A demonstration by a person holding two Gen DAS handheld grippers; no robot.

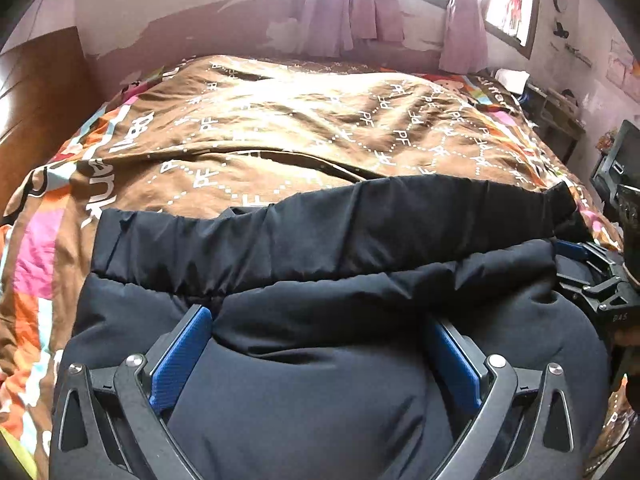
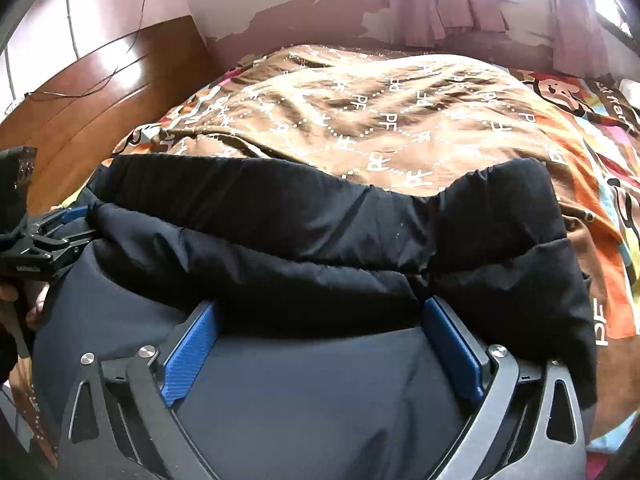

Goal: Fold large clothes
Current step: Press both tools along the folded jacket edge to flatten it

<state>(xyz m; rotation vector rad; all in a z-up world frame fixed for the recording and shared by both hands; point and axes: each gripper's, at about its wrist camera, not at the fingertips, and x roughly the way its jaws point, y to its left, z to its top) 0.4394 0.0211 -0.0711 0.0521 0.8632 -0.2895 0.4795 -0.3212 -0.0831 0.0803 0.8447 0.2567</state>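
Your padded black jacket [image 1: 320,280] lies on the patterned bedspread [image 1: 280,120] with its long axis running nine to three, bulging up between both your left gripper [image 1: 320,336] and right gripper [image 2: 320,320], each spread wide, gripping nothing.

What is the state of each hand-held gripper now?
Left hand-held gripper: open wide, over the black padded nylon jacket, not gripping it.
Right hand-held gripper: open wide, over the same jacket.
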